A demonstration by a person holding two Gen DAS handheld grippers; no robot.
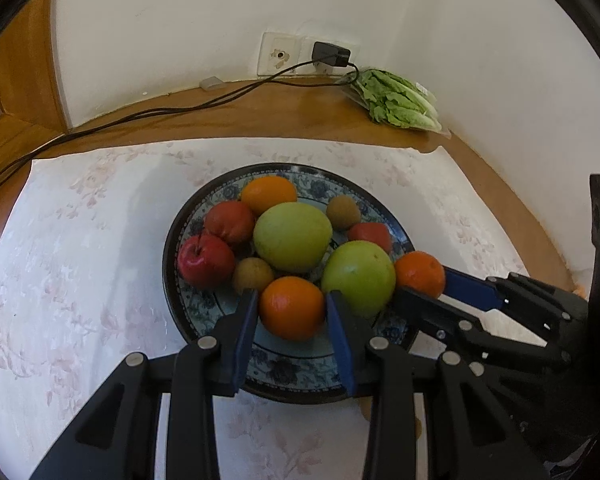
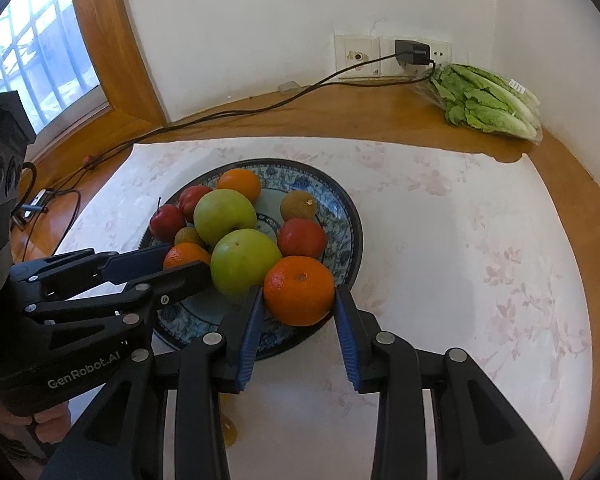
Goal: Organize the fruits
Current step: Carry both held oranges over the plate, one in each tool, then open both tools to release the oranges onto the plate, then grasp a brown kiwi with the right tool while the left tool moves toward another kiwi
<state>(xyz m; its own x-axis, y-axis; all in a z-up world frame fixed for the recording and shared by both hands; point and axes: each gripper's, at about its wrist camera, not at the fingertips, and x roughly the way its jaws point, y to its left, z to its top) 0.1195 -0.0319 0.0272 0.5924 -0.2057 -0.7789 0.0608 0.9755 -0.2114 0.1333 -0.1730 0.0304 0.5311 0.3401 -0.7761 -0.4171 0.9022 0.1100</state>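
With both jaws clenched, we hold 2 oranges over the patterned plate (image 1: 180,304) mid-desk: left gripper (image 1: 292,308) on the near orange (image 1: 292,307), right gripper (image 2: 299,294) on the right-rim orange (image 2: 299,290). Next, we judge, lift both clear without nudging the green apple (image 2: 245,261).

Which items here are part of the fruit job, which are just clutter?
Job: plate; three oranges, one in left tongs, one in right tongs, one at the back; green apples; red fruits; kiwis.
Clutter: bagged lettuce; charger and cable; tablecloth.
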